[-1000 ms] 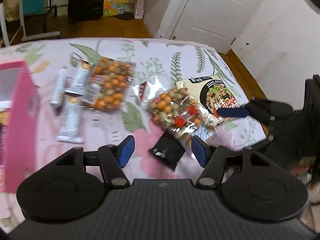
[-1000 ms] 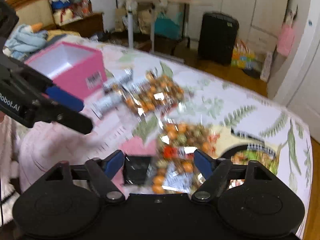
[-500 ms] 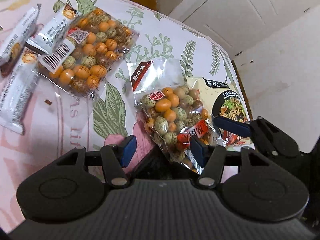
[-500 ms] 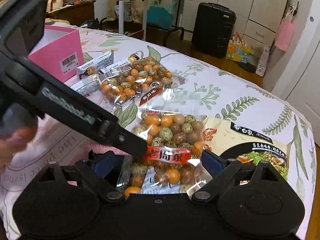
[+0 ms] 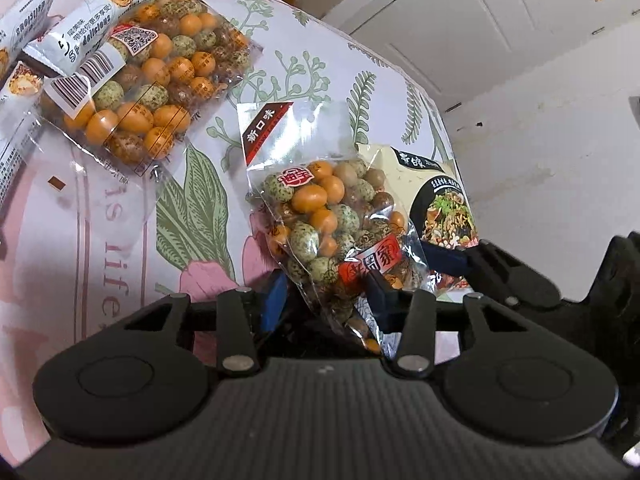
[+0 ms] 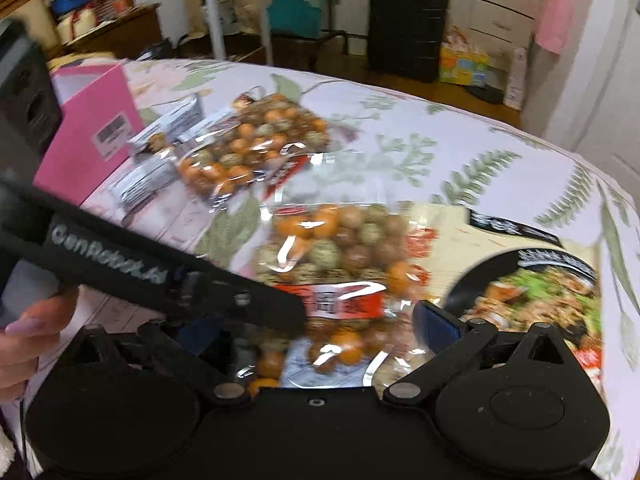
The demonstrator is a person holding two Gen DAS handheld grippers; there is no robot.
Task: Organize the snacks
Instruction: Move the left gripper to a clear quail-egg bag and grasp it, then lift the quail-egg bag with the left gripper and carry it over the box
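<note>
1. Two bags of orange and speckled round snacks lie on the floral-cloth surface: the near snack bag sits between both tools, and the far snack bag lies beyond it to the left, well apart.
2. Left hand-held gripper: its blue pads flank the lower end of the near snack bag, which looks lifted at that end. Whether they actually press the bag I cannot tell.
3. Right hand-held gripper: fingers spread wide on either side of the same bag's lower end, released, gripping nothing. The left tool's black finger crosses in front of it.
4. Noodle packet, printed with a dark bowl, lies just beside the near snack bag on its right, partly under it.
5. White wrapped bars lie against the far snack bag's left edge.
6. Pink box stands farther left, near the bars.
7. Right wrist view is blurred.
</note>
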